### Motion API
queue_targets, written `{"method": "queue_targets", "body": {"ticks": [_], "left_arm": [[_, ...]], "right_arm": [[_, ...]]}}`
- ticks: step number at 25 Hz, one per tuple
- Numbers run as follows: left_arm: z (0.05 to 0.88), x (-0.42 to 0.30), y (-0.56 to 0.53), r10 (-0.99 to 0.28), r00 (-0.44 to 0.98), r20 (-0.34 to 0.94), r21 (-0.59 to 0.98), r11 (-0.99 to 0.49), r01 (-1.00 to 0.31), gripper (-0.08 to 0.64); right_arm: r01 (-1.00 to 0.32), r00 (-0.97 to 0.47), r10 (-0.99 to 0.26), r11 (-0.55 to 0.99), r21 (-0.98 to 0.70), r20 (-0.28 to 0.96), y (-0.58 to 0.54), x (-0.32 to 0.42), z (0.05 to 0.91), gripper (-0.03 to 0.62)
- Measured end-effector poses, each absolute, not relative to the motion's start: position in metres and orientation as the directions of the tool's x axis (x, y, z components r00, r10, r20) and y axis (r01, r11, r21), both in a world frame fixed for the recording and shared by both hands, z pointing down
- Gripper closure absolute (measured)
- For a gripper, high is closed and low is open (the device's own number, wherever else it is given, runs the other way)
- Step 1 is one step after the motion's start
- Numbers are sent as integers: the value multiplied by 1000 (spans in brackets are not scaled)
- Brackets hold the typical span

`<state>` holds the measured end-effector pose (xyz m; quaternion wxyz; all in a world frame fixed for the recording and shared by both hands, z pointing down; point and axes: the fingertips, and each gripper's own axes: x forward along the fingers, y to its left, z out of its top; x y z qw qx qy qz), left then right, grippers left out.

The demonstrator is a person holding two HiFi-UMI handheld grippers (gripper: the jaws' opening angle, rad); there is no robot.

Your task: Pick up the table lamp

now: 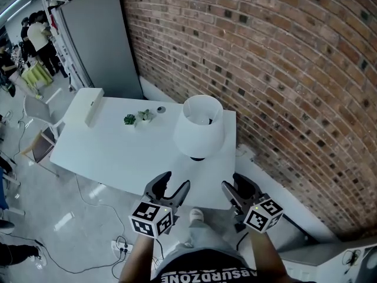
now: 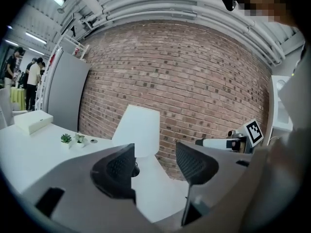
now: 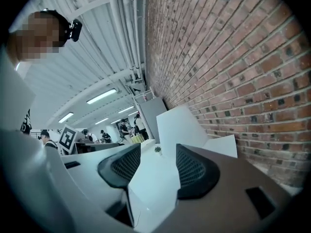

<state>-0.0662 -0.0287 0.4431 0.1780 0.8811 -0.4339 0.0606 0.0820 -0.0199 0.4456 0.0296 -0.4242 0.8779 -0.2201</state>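
The table lamp (image 1: 200,125) has a white shade and a dark base, and stands on the white table (image 1: 118,152) at its end near the brick wall. Both grippers hover at the table's near edge, short of the lamp. My left gripper (image 1: 171,192) is open with nothing between its jaws, and in its own view (image 2: 155,169) the lamp (image 2: 138,130) stands ahead, slightly left. My right gripper (image 1: 235,193) is open and empty too. Its own view (image 3: 154,166) is rolled, with the lamp (image 3: 177,127) ahead, beside the wall.
Farther along the table are a small potted plant (image 1: 129,120), a second small pot (image 1: 144,117), a small round object (image 1: 161,109) and a white box (image 1: 94,106). The brick wall (image 1: 265,69) runs along the right. A grey panel (image 1: 100,40) stands behind, a chair (image 1: 38,122) at the left.
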Motion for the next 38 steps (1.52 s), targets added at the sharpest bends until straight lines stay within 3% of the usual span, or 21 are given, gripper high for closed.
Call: {"method": "queue_targets", "body": {"ticks": [23, 38], "left_arm": [[493, -82, -125, -683, 611, 399, 299, -533, -791, 310], [528, -79, -174, -573, 643, 509, 353, -543, -762, 310]], "right_arm": [[-703, -653, -728, 479, -526, 209, -111, 100, 489, 374], [-660, -695, -670, 449, -602, 261, -163, 106, 524, 365]]}}
